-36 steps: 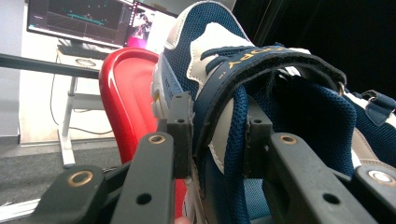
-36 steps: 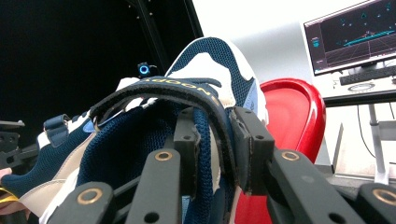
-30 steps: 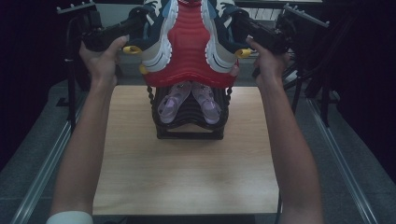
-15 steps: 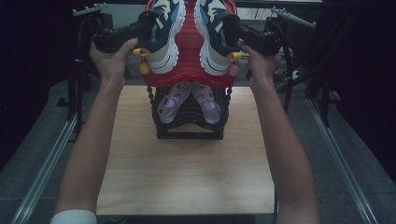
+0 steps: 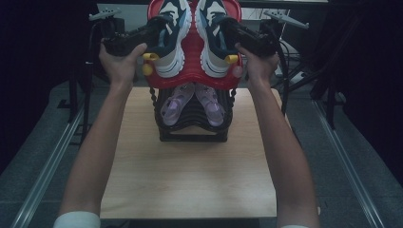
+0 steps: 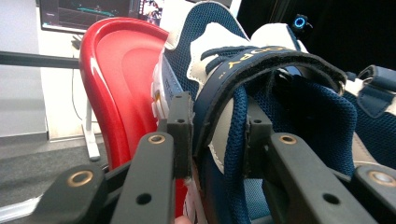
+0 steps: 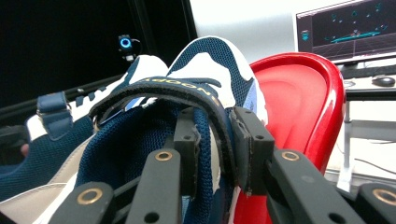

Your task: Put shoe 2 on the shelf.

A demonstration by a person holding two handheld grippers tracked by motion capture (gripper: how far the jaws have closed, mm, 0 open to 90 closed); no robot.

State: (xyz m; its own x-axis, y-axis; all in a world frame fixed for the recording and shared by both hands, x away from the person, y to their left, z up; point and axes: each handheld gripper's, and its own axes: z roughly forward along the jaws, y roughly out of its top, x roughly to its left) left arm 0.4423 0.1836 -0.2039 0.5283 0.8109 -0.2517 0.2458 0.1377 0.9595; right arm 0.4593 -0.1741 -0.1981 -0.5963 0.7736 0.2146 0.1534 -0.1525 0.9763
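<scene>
I've got the left gripper [image 5: 159,26] clamped on the left sneaker [image 5: 172,40] and the right gripper [image 5: 228,27] clamped on the right sneaker [image 5: 215,42], both on the red tray [image 5: 192,52].

- The left gripper [image 6: 217,140] has its 2 black jaws clamped on the navy sneaker [image 6: 261,93] at its strap.
- A red tray [image 6: 119,79] stands just behind the sneaker.

Both arms stretched forward, left gripper [image 5: 159,26] and right gripper [image 5: 228,26] raised — jaws clamped
</scene>
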